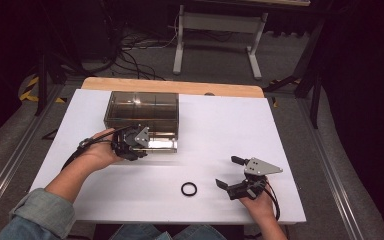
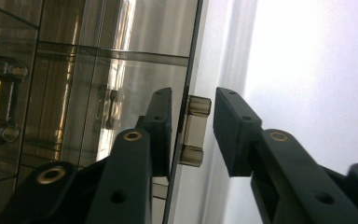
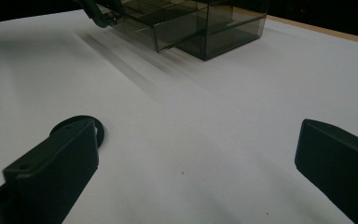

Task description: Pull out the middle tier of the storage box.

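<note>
The high view is looking down from far above; both gripper views are sitting low, all seeing the smoky clear plastic drawer box (image 1: 141,116).

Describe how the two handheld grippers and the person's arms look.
Both the left gripper and right gripper are black, each with two blocky jaws with brass-coloured rivets and screw holes. Each carries a grey three-cornered plate on top and trails a black cable. The left forearm wears a rolled-up blue denim sleeve.

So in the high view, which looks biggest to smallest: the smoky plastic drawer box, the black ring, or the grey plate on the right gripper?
1. The drawer box, by far the largest.
2. The grey plate on the right gripper.
3. The black ring, a little smaller than the plate.
</note>
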Available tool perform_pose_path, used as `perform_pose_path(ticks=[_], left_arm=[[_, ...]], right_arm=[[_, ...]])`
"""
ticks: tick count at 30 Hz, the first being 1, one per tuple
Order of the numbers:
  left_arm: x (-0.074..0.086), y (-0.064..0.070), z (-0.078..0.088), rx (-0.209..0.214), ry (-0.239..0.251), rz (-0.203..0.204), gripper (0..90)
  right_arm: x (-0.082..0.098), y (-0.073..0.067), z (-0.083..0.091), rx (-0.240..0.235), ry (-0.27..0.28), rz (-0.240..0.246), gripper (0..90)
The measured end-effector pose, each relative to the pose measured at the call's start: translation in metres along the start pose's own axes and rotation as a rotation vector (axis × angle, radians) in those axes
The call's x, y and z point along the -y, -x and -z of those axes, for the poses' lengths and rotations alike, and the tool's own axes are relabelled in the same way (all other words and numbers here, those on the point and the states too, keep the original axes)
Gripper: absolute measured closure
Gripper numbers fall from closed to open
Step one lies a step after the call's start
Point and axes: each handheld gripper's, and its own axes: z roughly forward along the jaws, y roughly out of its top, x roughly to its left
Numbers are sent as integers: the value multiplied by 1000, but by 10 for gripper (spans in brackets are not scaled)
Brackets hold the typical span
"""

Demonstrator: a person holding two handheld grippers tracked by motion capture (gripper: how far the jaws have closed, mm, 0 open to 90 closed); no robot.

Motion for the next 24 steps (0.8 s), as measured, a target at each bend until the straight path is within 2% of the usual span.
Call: perform_pose_path(ticks=[4, 10, 13, 24], left_arm=[[-1, 0, 4, 12, 33, 22, 602], [-2, -2, 9, 49, 87, 78, 474], [-5, 0, 12, 64, 121, 101, 439], [-16, 9, 23, 106, 235, 129, 314]], right_arm=[[0, 0, 0, -2, 2, 0, 0], [0, 0, 0, -3, 2, 0, 0], [0, 0, 0, -2, 3, 0, 0], [0, 0, 0, 0, 0, -2, 0]])
